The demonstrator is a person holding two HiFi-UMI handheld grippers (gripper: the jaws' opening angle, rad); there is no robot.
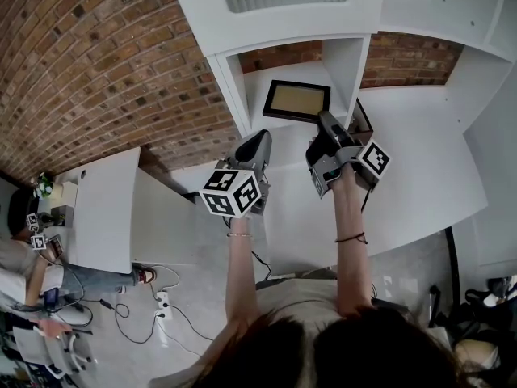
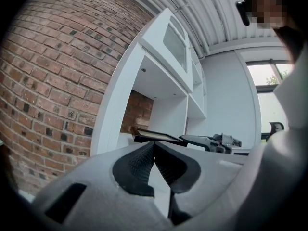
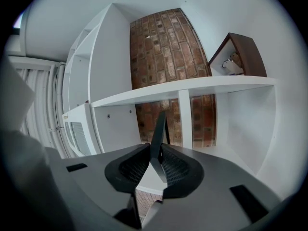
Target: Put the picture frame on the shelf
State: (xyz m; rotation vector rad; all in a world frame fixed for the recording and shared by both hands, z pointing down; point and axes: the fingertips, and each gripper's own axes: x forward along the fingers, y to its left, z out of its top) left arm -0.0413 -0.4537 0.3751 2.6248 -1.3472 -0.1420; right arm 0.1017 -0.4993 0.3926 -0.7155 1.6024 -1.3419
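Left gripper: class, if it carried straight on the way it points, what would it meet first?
Probably the black-rimmed picture frame held by the right gripper just ahead; depth is unclear, so it could pass beneath to the white shelf.

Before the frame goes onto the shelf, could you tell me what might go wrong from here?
The right gripper pinches the picture frame by one thin edge only, so it may pivot or slip as it is set down. The frame hangs close to the white shelf upright, so a corner could catch it. A brown frame is close by and could be knocked.
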